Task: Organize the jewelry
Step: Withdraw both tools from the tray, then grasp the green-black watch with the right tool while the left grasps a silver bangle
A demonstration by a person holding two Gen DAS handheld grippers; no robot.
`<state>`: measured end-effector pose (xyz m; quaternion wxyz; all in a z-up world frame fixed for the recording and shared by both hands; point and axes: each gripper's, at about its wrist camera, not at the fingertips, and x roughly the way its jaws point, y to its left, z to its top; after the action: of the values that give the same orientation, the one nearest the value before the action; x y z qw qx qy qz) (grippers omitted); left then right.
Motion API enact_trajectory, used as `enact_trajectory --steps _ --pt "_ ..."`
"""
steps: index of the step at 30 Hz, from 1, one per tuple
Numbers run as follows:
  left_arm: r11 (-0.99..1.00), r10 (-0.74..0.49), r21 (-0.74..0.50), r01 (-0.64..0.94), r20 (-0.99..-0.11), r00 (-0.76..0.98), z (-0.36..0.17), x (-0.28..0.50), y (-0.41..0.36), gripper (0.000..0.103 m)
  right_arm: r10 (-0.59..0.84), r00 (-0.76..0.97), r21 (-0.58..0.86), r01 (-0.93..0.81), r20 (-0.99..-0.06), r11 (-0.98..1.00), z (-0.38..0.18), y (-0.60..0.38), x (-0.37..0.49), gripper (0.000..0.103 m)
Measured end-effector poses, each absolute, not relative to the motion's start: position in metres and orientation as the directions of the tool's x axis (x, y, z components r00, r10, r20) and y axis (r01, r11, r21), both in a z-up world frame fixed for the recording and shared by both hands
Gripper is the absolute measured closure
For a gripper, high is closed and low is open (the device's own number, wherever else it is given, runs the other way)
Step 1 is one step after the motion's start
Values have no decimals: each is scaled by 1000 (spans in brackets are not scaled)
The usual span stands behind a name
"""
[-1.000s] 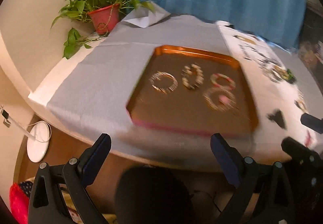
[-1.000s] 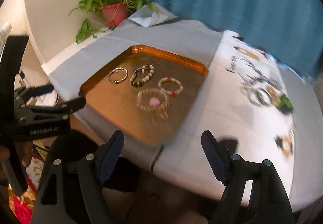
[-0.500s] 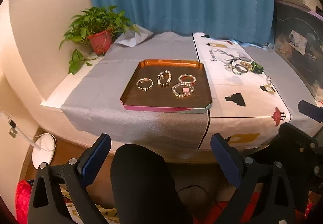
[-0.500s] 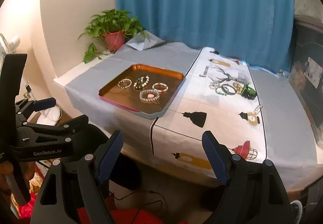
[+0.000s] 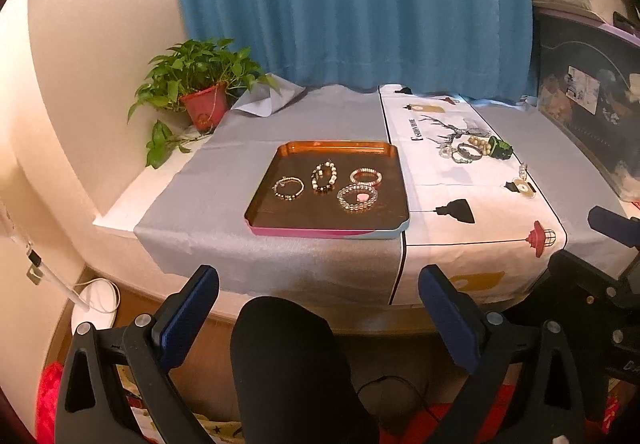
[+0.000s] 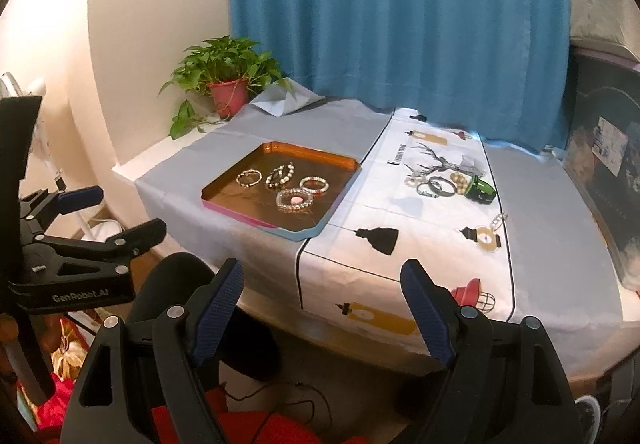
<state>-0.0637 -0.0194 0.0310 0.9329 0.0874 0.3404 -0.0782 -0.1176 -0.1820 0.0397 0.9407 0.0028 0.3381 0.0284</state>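
While a blue curtain is hanging behind it, the bench is standing against a pale wall, and a grey cloth is covering its left part while a white printed cloth is covering the middle. A potted plant is sitting at the far left corner. A copper tray is lying near the front edge, where the two cloths are meeting, with its sides running about parallel to the bench edges. Four bracelets are lying flat in it: a thin pale one on the left, a black and white beaded one with its long axis pointing toward the far edge, a red and white one to the right, and a clear beaded one with a pink piece, nearest to the front. More jewelry is lying in a small heap on the white cloth, toward the far right side, beside a green object. The left gripper and the right gripper are both hovering in front of the bench, well apart from the tray. The fingers of each are standing wide apart, with nothing between them.
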Motion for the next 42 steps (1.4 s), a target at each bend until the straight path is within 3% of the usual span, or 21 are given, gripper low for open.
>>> enact_trajectory --steps 17,24,32,39,42 --pt "964 -74 133 231 -699 712 14 -44 -36 4 43 742 57 -7 -669 998 22 -208 -106 22" --pt "932 -166 98 349 -740 651 7 -14 -69 4 -47 727 34 96 -685 995 6 -263 -88 21" --pt "816 -394 -27 577 -757 522 18 77 -170 1 -155 691 -6 212 -706 977 -19 -377 -29 20" --pt "678 -354 76 731 -837 416 -18 174 -298 1 -70 611 -13 98 -789 995 -60 -453 79 18" --pt "614 -332 64 787 -883 331 -46 207 -338 1 -63 574 -51 36 -817 998 -81 -468 125 18"
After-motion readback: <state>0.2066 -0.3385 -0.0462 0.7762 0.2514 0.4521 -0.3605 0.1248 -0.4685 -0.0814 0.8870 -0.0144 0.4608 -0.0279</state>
